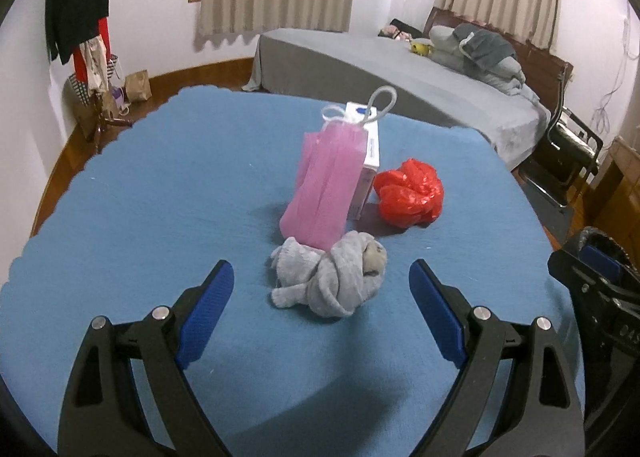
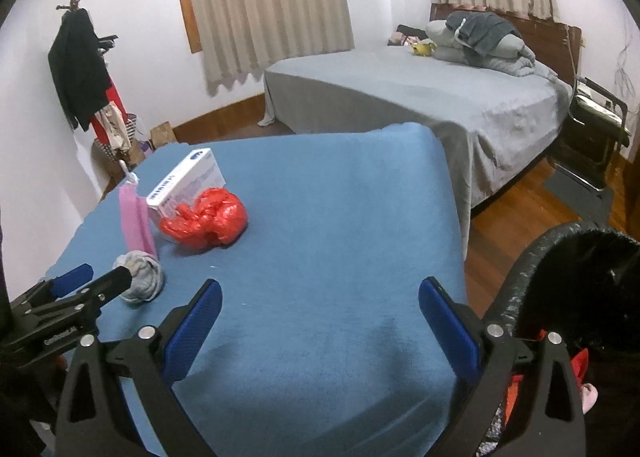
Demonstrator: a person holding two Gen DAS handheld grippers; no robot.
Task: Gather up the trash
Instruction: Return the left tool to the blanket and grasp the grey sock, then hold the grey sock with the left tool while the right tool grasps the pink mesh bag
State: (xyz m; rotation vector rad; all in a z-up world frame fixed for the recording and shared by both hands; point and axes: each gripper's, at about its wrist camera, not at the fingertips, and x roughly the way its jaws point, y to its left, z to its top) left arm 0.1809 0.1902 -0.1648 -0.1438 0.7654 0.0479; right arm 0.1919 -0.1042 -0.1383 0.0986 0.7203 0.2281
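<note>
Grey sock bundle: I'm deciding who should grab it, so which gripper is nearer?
Left. The left gripper is open just short of the grey sock bundle; the right gripper sits open off to its right.

Left wrist view: pink mesh item [image 1: 326,185] covers most of the white box [image 1: 370,161]; box print too small to read. Grey sock bundle [image 1: 336,277] overlaps the pink item's lower edge. Right gripper [image 1: 600,297] cut off by frame edge; jaw state not determinable there.

Right wrist view: left gripper [image 2: 86,279] finger hides part of the sock bundle [image 2: 144,281]. Black bin [image 2: 560,289] cut off at frame edge; contents dark, only red and pink scraps [image 2: 582,377] visible, unidentifiable. Red bag [image 2: 204,223] hides box [image 2: 188,177] lower front.
</note>
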